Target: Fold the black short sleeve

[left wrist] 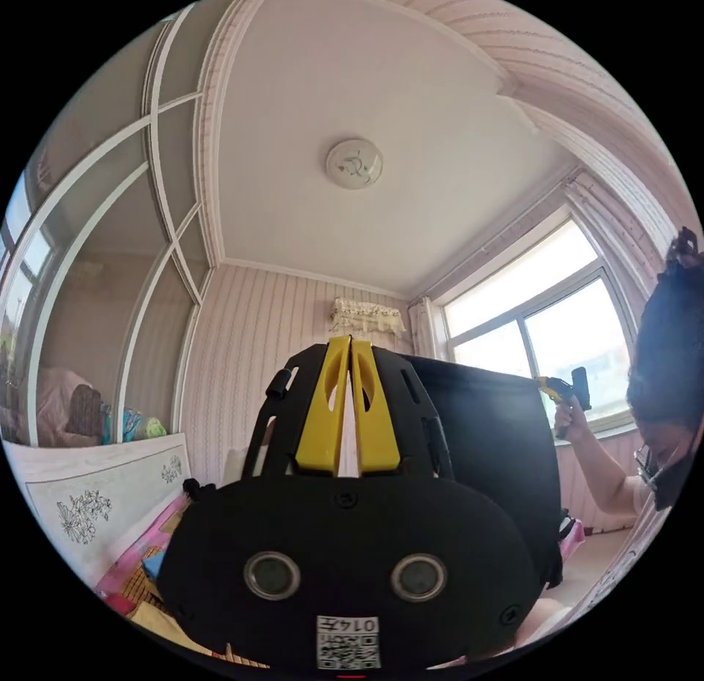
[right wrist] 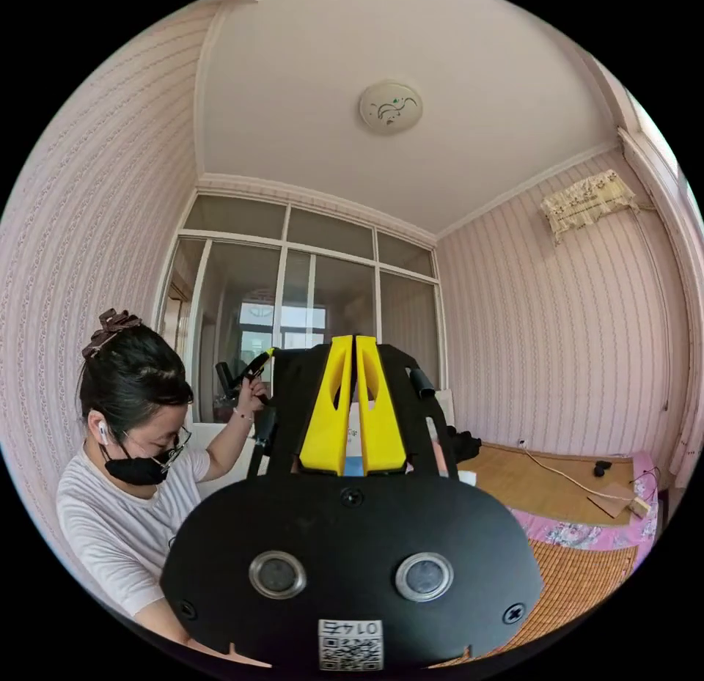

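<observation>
Left gripper view: black short sleeve (left wrist: 491, 446) hangs spread, both tongs (left wrist: 350, 341) (right wrist: 354, 340) clenched on it

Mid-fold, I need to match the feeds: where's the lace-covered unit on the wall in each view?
Left gripper view: the lace-covered unit sits near the centre, just above the yellow jaw tips.
Right gripper view: it is at the upper right, high on the striped wall.
Shared landmark: the round ceiling lamp.

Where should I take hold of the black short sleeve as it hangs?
Grip the black short sleeve at the two ends of its top edge, coming from the outer sides. It hangs flat with that edge stretched straight, and the right gripper seems to pinch one end.
</observation>
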Available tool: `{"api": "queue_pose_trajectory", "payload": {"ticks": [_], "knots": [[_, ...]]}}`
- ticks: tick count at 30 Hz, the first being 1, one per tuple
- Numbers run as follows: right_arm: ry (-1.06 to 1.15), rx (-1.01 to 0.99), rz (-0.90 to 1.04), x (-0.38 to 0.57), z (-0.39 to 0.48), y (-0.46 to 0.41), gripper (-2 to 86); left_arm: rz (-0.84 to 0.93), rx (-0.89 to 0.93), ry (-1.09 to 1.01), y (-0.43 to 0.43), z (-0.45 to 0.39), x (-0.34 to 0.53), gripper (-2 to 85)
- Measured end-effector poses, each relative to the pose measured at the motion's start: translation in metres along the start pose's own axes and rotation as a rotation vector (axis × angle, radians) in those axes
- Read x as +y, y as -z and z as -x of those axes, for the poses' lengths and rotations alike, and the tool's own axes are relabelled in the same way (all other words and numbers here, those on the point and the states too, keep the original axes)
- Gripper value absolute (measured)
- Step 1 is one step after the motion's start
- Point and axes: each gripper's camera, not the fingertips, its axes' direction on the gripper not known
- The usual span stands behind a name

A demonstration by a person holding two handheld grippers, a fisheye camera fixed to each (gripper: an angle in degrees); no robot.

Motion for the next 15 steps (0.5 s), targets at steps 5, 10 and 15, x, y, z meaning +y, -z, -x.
{"api": "queue_pose_trajectory", "payload": {"ticks": [5, 10, 15], "knots": [[-0.206, 0.296, 0.347, 0.049, -0.100, -0.090, -0.3, 0.387, -0.122, 0.080, -0.127, 0.044, 0.091, -1.0], [-0.551, 0.418, 0.513, 0.152, -0.209, -0.140, -0.3, 0.685, -0.137, 0.282, -0.236, 0.082, 0.217, -1.0], [-0.536, 0.343, 0.229, 0.110, -0.233, -0.131, -0.2, 0.521, -0.053, 0.249, -0.266, 0.073, 0.182, -1.0]]}}
